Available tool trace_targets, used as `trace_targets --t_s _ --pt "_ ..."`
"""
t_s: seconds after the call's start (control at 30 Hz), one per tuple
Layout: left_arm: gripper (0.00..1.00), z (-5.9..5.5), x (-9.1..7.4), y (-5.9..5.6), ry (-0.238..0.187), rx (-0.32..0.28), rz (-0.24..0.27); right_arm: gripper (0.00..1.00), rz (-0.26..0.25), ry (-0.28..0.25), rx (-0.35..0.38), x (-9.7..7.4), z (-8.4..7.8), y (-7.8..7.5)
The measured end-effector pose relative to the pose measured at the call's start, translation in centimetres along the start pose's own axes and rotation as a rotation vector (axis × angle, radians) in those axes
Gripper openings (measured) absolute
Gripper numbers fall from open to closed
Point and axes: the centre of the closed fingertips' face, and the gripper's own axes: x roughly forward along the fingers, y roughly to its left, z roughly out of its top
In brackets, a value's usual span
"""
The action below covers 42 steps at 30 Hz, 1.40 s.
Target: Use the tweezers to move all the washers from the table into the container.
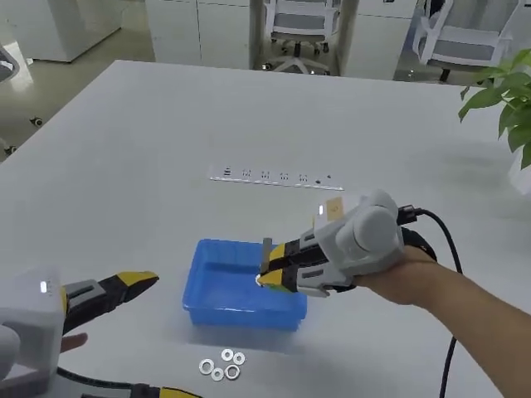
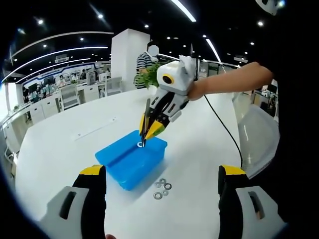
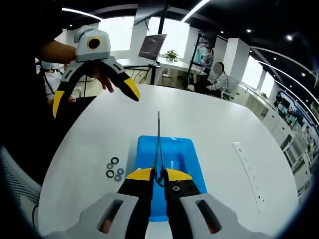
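Head view: the right gripper (image 1: 270, 278) has its yellow-tipped jaws squeezed together on thin grey metal tweezers (image 1: 266, 253), which point down into the shallow rectangular blue plastic container (image 1: 207, 249). Four small flat silver metal washers (image 1: 222, 365) sit clustered on the smooth white table (image 1: 166, 141), just beside the container's near wall. The left gripper (image 2: 162, 172) is spread wide, holding nothing.
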Motion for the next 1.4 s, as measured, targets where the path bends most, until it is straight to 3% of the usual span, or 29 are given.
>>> trace_targets --t_s 0.57,1.03,1.4 --pt "0.91 1.0 1.4 1.9 -0.021 0.009 -0.005 0.09 0.018 0.012 0.018 2.1 -2.5 -0.8" --pt "0.68 3.1 5.0 3.3 -0.015 0.079 -0.072 0.09 0.045 0.026 0.041 2.9 -4.1 -0.7" --pt "0.38 3.9 7.9 4.7 0.015 0.139 -0.115 0.10 0.056 0.037 0.057 3.4 -4.8 -0.6"
